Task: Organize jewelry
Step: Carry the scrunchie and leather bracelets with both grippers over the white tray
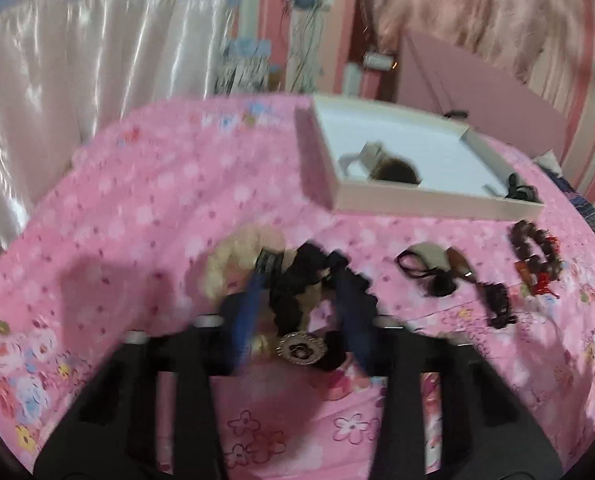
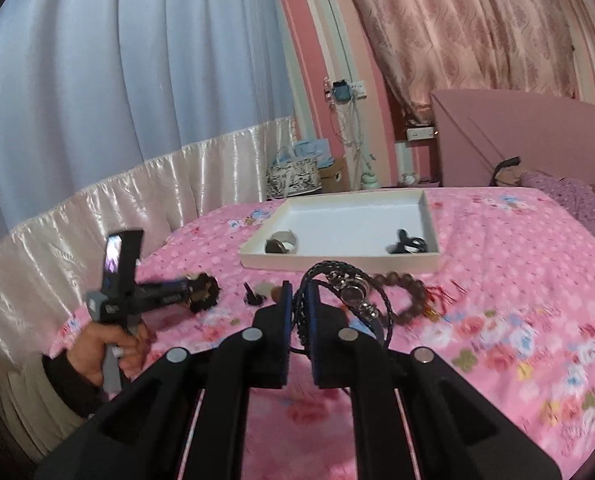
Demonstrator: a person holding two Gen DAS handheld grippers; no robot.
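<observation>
My left gripper (image 1: pixel 299 280) is shut on a black and cream scrunchie (image 1: pixel 297 292), whose round black and gold ornament (image 1: pixel 297 350) hangs near the finger bases. The right wrist view shows that gripper (image 2: pixel 201 292) low over the bed at the left, held by a hand (image 2: pixel 97 352). My right gripper (image 2: pixel 299 304) is shut on a black braided cord (image 2: pixel 329 270) with a silver charm (image 2: pixel 353 292), lifted above the sheet. Beyond both lies a white tray (image 1: pixel 437 204) (image 2: pixel 337 264) holding a ring-shaped piece (image 2: pixel 281 245) and a small black piece (image 2: pixel 407 246).
On the pink floral sheet (image 1: pixel 157 200) lie a brown bead bracelet with red tassels (image 1: pixel 533 248) (image 2: pixel 409 296), a black hair tie with a beige piece (image 1: pixel 429 268) (image 2: pixel 257 294) and a dark beaded item (image 1: pixel 497 300). A pink headboard (image 2: pixel 517 140) and purple cloth (image 2: pixel 557 200) are at the right.
</observation>
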